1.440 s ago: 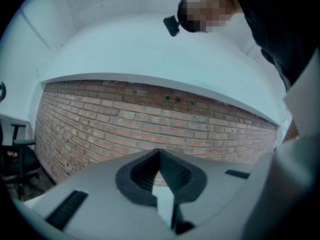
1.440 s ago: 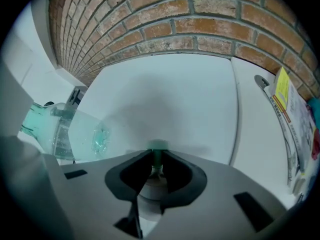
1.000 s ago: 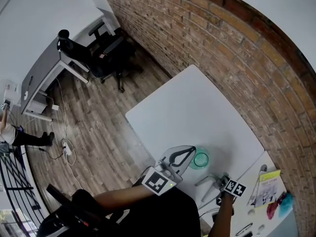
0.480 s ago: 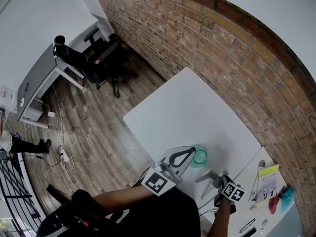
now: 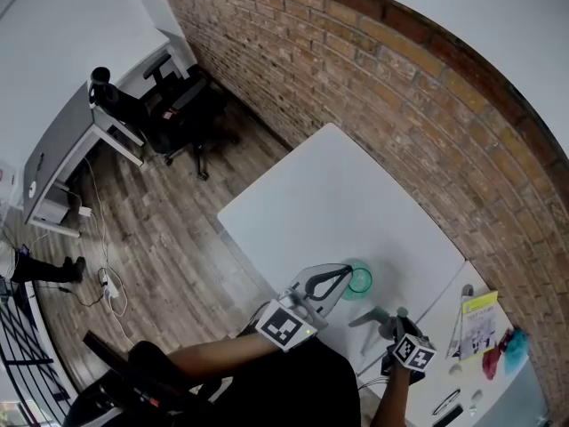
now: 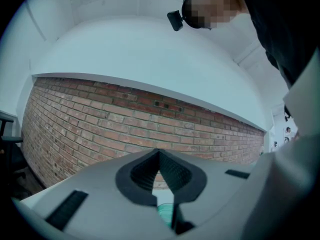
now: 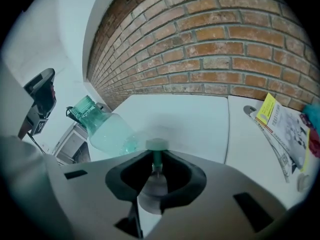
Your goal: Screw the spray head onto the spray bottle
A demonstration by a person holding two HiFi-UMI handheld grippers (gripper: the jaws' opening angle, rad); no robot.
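**Risks**
1. The right gripper [image 7: 156, 157] has its jaws drawn narrow on the thin stem of the spray head [image 7: 157, 144]. The pale green cap sits just past the tips, and a translucent part lies back between the jaws. So slim a hold may let the head swivel. If it tilts on approach, the threads will probably cross on the neck.
2. The spray bottle [image 7: 102, 129] shows at the left of the right gripper view, on the white table [image 5: 329, 194]. Its threaded green neck points to the upper left, apart from the head. The lean may be lens distortion, and I cannot tell.
3. The left gripper [image 6: 159, 154] is fully closed. Only a sliver of green shows in the slot under its pads, and I cannot tell whether that is a pinch on the bottle or a mere touch. An unsteadied bottle would likely spin or topple under the twisting.

**Pose**
In the head view both grippers sit at lower centre.
- **Left:** the forearm enters from the lower left. Its gripper lies level, with the tips at the bottle's rim.
- **Right:** this gripper is to the lower right of the bottle and tipped downward. Its marker cube is nearest the frame's bottom edge.
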